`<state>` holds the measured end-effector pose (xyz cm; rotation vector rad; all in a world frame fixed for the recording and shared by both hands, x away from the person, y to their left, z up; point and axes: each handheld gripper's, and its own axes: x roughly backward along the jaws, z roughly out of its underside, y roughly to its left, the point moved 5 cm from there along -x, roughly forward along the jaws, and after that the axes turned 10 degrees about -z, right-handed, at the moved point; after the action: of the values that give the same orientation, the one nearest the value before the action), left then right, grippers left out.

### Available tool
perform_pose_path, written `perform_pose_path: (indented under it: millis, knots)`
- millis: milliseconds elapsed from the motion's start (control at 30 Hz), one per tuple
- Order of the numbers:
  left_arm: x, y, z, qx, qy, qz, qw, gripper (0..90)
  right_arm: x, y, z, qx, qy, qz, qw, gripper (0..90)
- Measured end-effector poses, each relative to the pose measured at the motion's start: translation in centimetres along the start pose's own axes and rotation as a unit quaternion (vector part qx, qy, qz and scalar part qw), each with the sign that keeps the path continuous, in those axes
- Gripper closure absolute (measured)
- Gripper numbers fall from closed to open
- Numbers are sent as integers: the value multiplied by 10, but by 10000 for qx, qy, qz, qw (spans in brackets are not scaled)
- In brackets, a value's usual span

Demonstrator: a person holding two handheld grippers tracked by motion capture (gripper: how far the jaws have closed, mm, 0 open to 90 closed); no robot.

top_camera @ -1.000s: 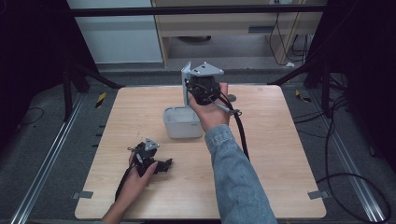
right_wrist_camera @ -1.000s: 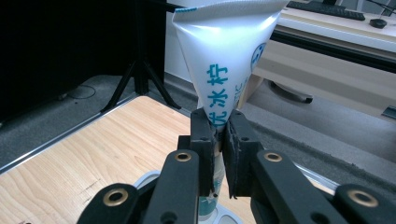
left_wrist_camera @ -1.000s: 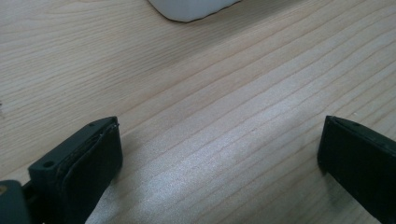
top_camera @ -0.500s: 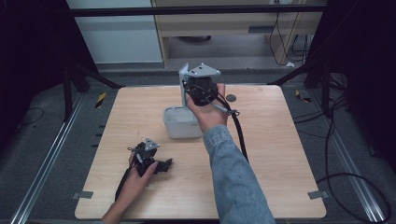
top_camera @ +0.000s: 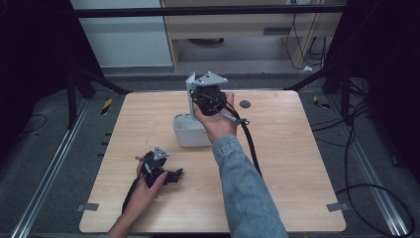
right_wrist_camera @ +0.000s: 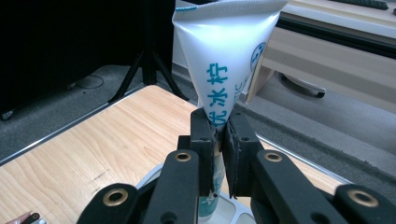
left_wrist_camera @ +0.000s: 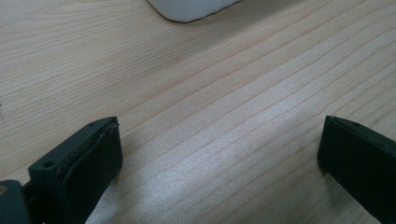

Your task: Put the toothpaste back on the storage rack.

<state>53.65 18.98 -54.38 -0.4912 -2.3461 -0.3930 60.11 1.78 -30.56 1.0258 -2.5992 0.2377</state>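
Right gripper view: toothpaste tube (right_wrist_camera: 224, 60) upright, pinched between nearly closed jaws of right gripper (right_wrist_camera: 218, 140), crimped end up, cap end down toward white container (right_wrist_camera: 233, 212) directly beneath, likely for standing tube inside. Left gripper (left_wrist_camera: 219, 149) gapes wide, empty, resting on table (left_wrist_camera: 187, 93), container ahead.

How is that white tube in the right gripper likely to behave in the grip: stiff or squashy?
Probably squashy: the right gripper pinches the white tube nearly flat. Its glossy skin may slip. Standing upright over the white container, it seems light.
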Motion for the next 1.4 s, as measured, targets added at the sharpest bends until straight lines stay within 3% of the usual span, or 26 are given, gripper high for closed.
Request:
perform_pose_path:
  millis: [700, 1400]
  knots:
    - [0, 0, 0, 0, -7, 6, 10000, 0, -34, 2, 39, -161, 460, -64, 9988, 832]
    - [-1, -1, -1, -8, -12, 20, 10000, 0, -50, -3, 65, -290, 680, -23, 9973, 833]
